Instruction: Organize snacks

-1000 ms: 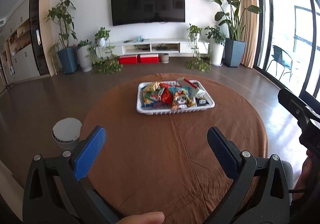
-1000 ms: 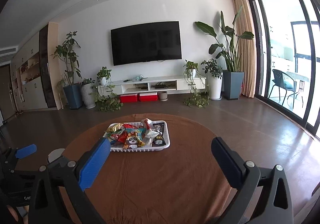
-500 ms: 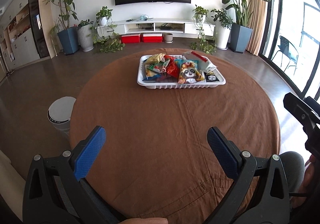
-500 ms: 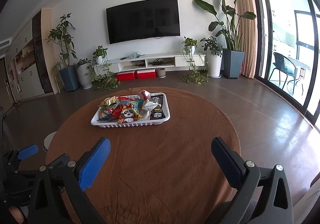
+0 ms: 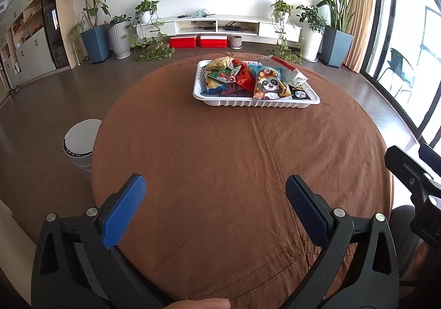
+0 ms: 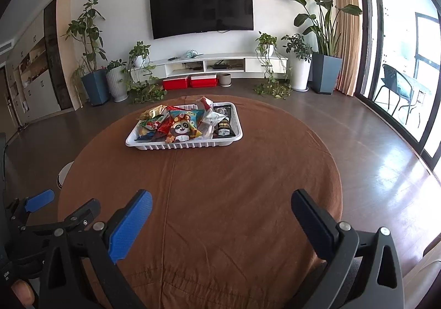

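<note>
A white ribbed tray (image 5: 256, 102) (image 6: 184, 145) stands on the far half of the round brown-clothed table (image 5: 220, 160) (image 6: 220, 185). Several snack bags are heaped in it: a panda-print bag (image 5: 268, 85) (image 6: 180, 129) in front, a red bag (image 5: 244, 77), a white bag (image 5: 286, 72) and a black packet (image 6: 223, 127) at the right end. My left gripper (image 5: 215, 198) hangs open over the near table edge, nothing between its blue pads. My right gripper (image 6: 220, 212) is also open and empty, well short of the tray.
A white round bin (image 5: 81, 140) stands on the floor left of the table. The right gripper's black body (image 5: 413, 179) shows at the left view's right edge. Plants, a low TV cabinet (image 6: 209, 66) and glass doors (image 6: 399, 61) line the room beyond.
Both cameras have tipped downward and edged toward the table, so the tray and tabletop sit higher and larger in view. Both grippers stay open. The snacks have not moved.
</note>
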Available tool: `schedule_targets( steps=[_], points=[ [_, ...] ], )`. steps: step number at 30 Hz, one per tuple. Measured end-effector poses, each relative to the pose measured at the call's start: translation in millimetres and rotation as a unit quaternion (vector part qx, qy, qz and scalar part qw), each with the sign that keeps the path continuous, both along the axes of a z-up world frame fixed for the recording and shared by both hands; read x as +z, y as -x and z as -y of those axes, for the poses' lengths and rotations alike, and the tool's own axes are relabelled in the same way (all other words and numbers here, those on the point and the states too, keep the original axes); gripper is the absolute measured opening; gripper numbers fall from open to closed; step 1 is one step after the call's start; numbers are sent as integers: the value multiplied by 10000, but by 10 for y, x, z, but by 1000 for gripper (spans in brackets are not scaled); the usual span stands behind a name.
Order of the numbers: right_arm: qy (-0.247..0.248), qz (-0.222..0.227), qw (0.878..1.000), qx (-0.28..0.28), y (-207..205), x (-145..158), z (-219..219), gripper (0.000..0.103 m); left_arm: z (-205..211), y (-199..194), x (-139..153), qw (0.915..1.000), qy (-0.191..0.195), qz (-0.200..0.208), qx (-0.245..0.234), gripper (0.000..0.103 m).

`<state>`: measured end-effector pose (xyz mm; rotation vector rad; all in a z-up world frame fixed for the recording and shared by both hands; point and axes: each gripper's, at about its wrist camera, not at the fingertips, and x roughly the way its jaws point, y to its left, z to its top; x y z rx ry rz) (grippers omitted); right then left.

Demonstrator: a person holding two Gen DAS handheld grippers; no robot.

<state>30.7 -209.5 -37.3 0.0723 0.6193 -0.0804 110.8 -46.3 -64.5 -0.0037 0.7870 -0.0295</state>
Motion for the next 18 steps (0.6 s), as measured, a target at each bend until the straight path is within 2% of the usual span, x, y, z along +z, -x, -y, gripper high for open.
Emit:
schedule_targets(
  steps=[18],
  points=[
    [4, -190, 9998, 31, -43, -65, -16, 103, 36, -28, -54, 10000, -25, -8, -48, 103]
  ],
)
